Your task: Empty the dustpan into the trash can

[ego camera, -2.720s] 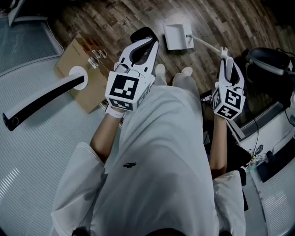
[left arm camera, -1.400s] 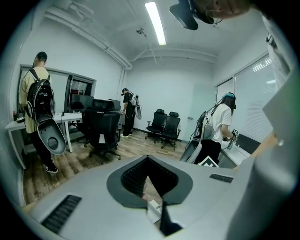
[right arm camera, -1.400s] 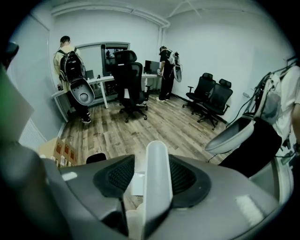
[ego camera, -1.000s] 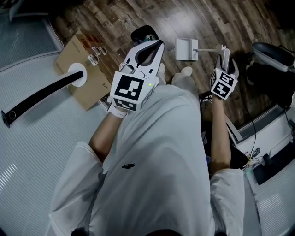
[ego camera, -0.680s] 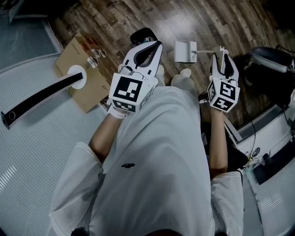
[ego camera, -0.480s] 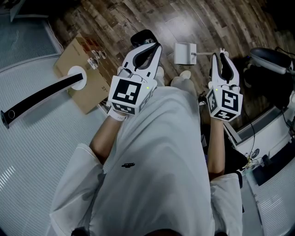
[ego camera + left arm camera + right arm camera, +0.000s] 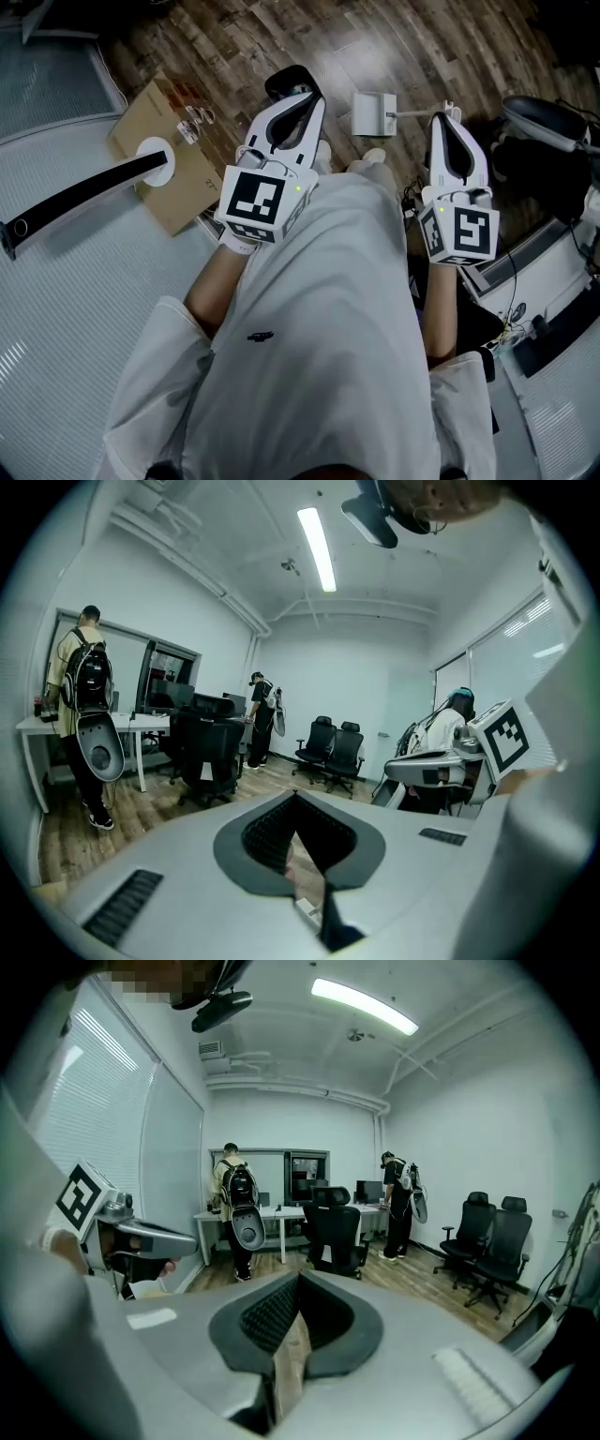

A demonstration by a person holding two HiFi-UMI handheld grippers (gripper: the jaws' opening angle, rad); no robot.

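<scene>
Dustpan [image 7: 372, 111]: white, on the wooden floor [image 7: 216, 47], just ahead of the person's pale shoes [image 7: 375, 152]. Its thin handle [image 7: 417, 114] runs to the right in the head view. It ends by the tip of the right gripper [image 7: 446, 118] as that view frames them; we cannot tell from above whether they touch.

Right gripper: its jaws have just been closing and are pressed together. Its own view shows only floorboards through the slot below the meeting pads, with nothing between them.

Left gripper [image 7: 309, 96]: jaws pressed together, with nothing pinched that we can make out. It is raised in front of the person's white garment [image 7: 319, 319], to the left of the dustpan. A dark rounded thing [image 7: 286, 77] shows past its tip; we cannot identify it.

Floor, left part:
- a cardboard sheet [image 7: 187, 187], lying flat;
- a white disc [image 7: 150, 148] on the cardboard;
- a long black-and-white bar [image 7: 75, 202], reaching from the disc toward the left edge;
- a pale ribbed area [image 7: 66, 328] beside the cardboard.

Floor, right part: dark equipment [image 7: 544, 159], near the person's right arm.

Room, as the gripper views show it:
- black office chairs [image 7: 487, 1241];
- a surface [image 7: 272, 1211] with monitors;
- one standing person with backpack-like gear [image 7: 234, 1208];
- a second standing person [image 7: 398, 1199] farther right;
- a ceiling light strip [image 7: 366, 1005].
</scene>
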